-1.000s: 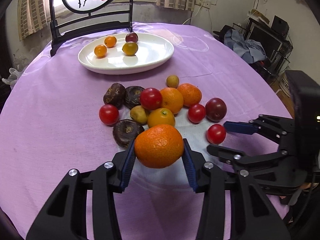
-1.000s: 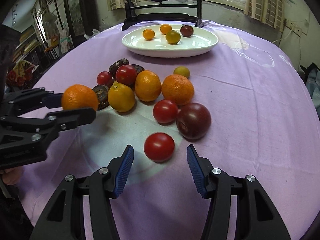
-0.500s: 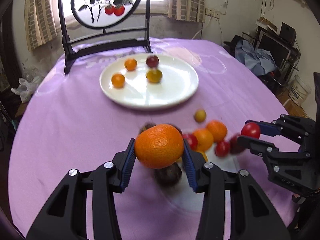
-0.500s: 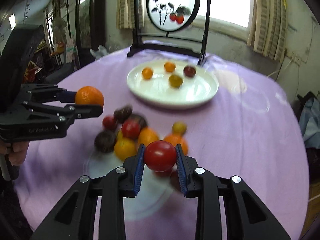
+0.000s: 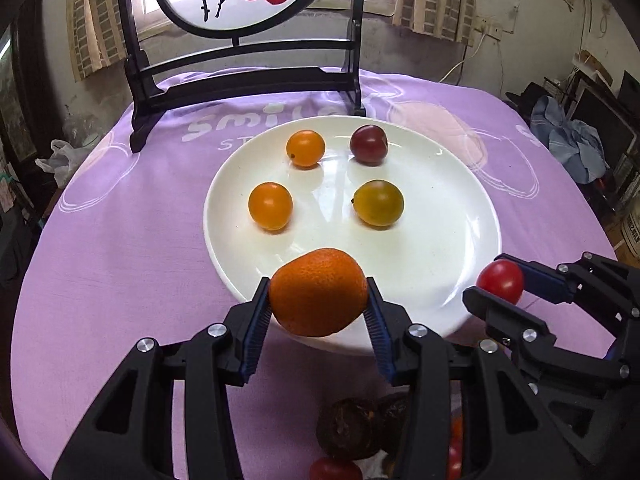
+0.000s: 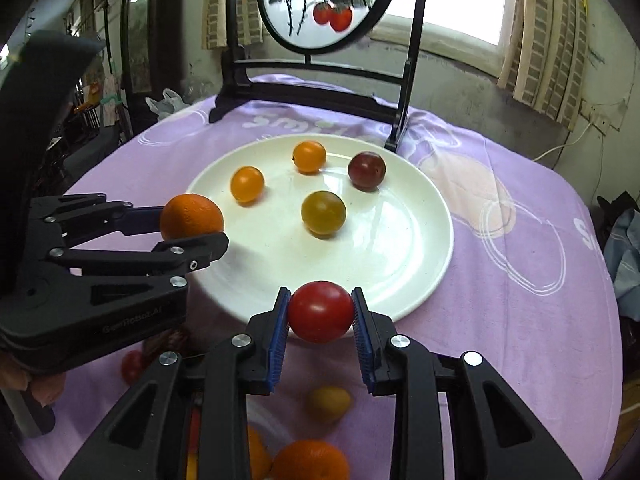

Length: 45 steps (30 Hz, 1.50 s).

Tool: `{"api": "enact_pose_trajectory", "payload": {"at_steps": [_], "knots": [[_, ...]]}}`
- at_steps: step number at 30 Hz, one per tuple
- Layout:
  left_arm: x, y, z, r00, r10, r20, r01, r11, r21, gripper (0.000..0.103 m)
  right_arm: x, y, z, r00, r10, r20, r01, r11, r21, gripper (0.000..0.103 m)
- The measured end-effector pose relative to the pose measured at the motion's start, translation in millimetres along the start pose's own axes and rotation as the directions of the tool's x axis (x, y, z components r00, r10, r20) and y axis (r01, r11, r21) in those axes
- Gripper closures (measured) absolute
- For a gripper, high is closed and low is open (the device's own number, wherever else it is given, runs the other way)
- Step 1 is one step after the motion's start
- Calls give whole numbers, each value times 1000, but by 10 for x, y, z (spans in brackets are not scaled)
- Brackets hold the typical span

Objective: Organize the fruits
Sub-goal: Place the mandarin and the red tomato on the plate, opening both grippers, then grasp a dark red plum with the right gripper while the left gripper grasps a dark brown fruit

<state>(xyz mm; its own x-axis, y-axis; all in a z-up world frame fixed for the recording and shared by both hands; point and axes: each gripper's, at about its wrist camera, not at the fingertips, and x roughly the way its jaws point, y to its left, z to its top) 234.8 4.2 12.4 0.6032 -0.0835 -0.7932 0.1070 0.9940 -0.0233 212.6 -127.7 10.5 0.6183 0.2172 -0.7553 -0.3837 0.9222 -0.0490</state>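
Left gripper is clamping a mandarin orange between its blue pads, hovering at the near rim of the white plate. Right gripper is pinching a red tomato, also at the plate's near edge. Plate is sitting on a purple tablecloth and carrying two orange cherry tomatoes, one yellow-green tomato and one dark red tomato, all apart.
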Motion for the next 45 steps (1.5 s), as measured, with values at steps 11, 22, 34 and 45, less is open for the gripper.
{"api": "enact_pose_trajectory", "payload": {"at_steps": [11, 22, 34, 45], "knots": [[-285, -15, -88, 998, -17, 58, 19, 999, -33, 41, -205, -120, -206, 1000, 29, 9, -30, 999, 40, 68], [-782, -42, -752, 996, -42, 81, 41, 999, 13, 28, -830, -362, -961, 999, 26, 20, -27, 997, 78, 40], [-955, -24, -1247, 996, -65, 57, 65, 998, -3, 22, -794, -198, -1402, 997, 42, -64, -39, 998, 40, 40], [-821, -191, -1489, 997, -69, -21, 70, 995, 72, 22, -658, -201, -1385, 996, 55, -68, -53, 998, 41, 64]]}}
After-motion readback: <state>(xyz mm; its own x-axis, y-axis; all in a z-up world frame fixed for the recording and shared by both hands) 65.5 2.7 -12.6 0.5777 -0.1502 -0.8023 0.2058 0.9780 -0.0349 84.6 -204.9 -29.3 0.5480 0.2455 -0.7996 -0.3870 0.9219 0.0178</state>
